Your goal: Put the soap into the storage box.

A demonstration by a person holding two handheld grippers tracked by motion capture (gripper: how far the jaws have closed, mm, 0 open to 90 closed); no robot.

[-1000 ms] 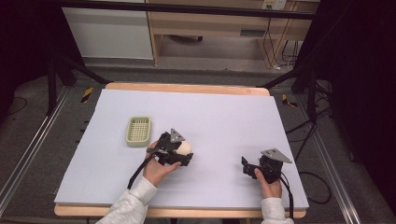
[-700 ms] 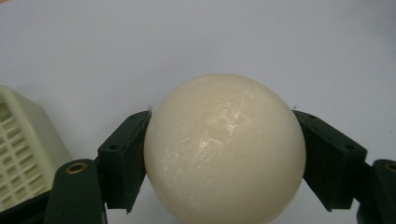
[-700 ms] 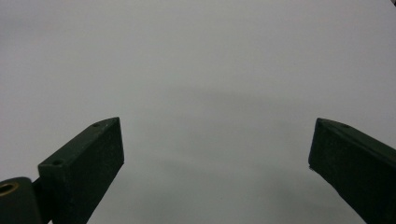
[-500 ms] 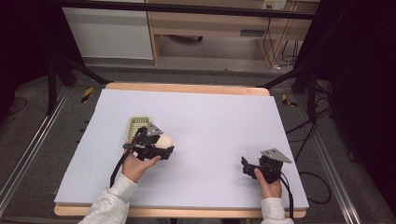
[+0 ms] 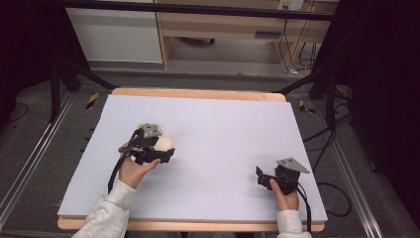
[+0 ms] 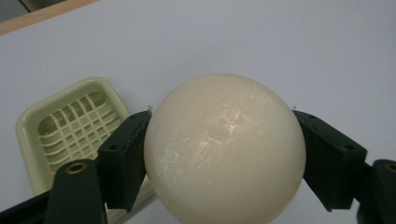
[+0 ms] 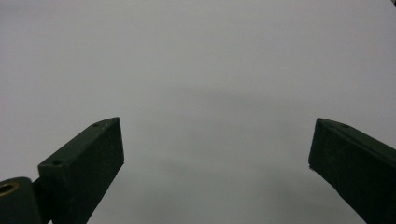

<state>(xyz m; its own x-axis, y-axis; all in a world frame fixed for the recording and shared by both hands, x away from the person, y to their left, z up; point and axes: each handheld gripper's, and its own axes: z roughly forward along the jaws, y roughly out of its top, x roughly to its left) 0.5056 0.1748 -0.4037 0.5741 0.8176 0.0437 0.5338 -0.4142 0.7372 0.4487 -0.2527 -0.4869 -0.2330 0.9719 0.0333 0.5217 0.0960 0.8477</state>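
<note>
A smooth cream-coloured round soap (image 6: 224, 149) sits between the two black jaws of my left gripper (image 6: 223, 161), which is shut on it. In the high view this gripper (image 5: 159, 150) holds the round soap (image 5: 165, 144) at the table's left middle. A pale green slatted dish (image 6: 70, 126) lies just behind and to the left of the soap. From above, just a sliver of the dish (image 5: 147, 124) peeks out past the gripper. Near the front right, my right gripper (image 5: 260, 177) rests open, with nothing but white surface between its jaws (image 7: 217, 158).
A white sheet (image 5: 228, 124) covers the wooden table, whose far edge (image 5: 198, 93) shows beyond it. Cables trail from both grippers toward the person's sleeves at the front. Black frame legs and a metal rail stand beside the table on each side.
My left gripper has carried the round soap leftward and a little farther from the person, ending over the green dish. The right gripper has stayed in place.
</note>
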